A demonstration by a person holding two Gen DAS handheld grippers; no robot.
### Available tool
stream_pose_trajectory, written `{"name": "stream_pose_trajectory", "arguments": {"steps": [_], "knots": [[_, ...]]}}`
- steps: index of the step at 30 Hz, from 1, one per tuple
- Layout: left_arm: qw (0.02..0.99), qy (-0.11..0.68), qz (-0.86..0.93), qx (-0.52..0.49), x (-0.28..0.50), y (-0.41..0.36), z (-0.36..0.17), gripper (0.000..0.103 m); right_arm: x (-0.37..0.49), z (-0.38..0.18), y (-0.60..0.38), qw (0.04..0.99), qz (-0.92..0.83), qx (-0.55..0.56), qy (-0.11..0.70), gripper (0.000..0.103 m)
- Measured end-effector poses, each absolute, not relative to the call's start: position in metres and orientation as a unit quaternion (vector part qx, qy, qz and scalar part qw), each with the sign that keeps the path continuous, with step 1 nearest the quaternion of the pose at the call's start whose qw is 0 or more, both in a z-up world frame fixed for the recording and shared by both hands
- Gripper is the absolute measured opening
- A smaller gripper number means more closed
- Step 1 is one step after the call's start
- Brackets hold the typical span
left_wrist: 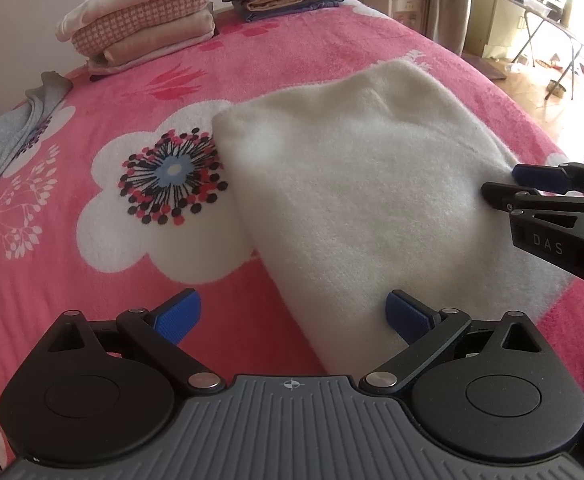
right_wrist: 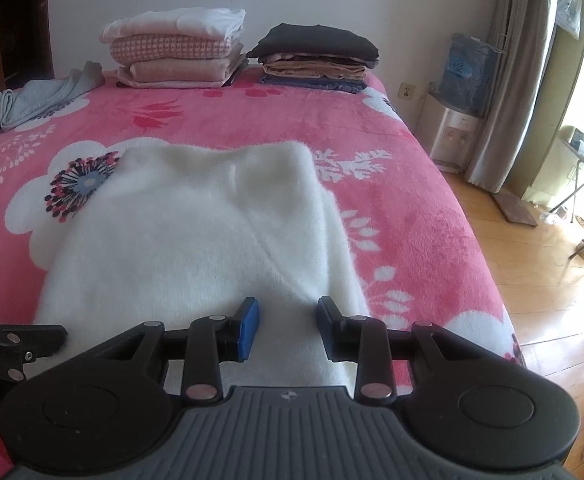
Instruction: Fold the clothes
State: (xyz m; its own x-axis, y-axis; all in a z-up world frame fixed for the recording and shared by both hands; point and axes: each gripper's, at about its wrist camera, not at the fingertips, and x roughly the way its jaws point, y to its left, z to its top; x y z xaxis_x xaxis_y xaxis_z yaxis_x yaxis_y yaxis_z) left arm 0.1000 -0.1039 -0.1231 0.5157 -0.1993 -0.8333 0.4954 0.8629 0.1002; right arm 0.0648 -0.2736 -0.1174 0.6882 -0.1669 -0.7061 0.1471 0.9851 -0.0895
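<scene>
Hovering over the folded white sweater (right_wrist: 195,232) on the pink bed (right_wrist: 412,200), my right gripper (right_wrist: 287,326) is partly spread, pinching nothing; my left gripper (left_wrist: 292,316) gapes wide at its near edge.

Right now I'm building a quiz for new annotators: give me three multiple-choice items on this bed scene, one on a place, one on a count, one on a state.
1. Where does the grey garment lie?
A. far left of the bed
B. on the floor
C. on the white sweater

2. How many folded stacks stand by the wall?
A. one
B. two
C. four

3. How do the left gripper jaws stand?
A. wide apart
B. pressed together
C. clamped on the blanket

Answers:
1 A, it sprawls at the bed's far left.
2 B, a light stack and a dark-topped stack.
3 A, only the white sweater edge lies between them, unpinched.
</scene>
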Motion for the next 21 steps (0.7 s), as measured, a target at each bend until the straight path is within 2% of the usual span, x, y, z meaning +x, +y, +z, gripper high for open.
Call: {"name": "stream_pose_trajectory", "arguments": {"steps": [7, 12, 15, 16, 17, 19, 21], "knots": [[0.853, 0.454, -0.203, 0.157, 0.102, -0.102, -0.123, 0.101, 0.064, -0.118, -0.273, 0.92, -0.087, -0.013, 0.382, 0.035], [0.853, 0.46, -0.229, 0.087, 0.111, -0.08, -0.124, 0.101, 0.064, -0.116, -0.276, 0.92, -0.083, -0.006, 0.382, 0.035], [0.851, 0.451, -0.268, -0.011, 0.121, -0.051, -0.123, 0.101, 0.057, -0.099, -0.293, 0.932, -0.062, 0.033, 0.356, 0.043], [0.845, 0.451, -0.284, -0.049, 0.125, -0.04, -0.124, 0.101, 0.052, -0.093, -0.303, 0.938, -0.053, 0.058, 0.337, 0.048], [0.836, 0.456, -0.295, -0.084, 0.131, -0.032, -0.126, 0.101, 0.049, -0.088, -0.316, 0.941, -0.042, 0.089, 0.323, 0.061], [0.81, 0.476, -0.307, -0.153, 0.146, -0.019, -0.138, 0.101, 0.049, -0.085, -0.347, 0.937, -0.026, 0.153, 0.313, 0.075], [0.782, 0.502, -0.314, -0.198, 0.162, -0.016, -0.153, 0.101, 0.059, -0.096, -0.381, 0.914, -0.002, 0.23, 0.334, 0.079]]}}
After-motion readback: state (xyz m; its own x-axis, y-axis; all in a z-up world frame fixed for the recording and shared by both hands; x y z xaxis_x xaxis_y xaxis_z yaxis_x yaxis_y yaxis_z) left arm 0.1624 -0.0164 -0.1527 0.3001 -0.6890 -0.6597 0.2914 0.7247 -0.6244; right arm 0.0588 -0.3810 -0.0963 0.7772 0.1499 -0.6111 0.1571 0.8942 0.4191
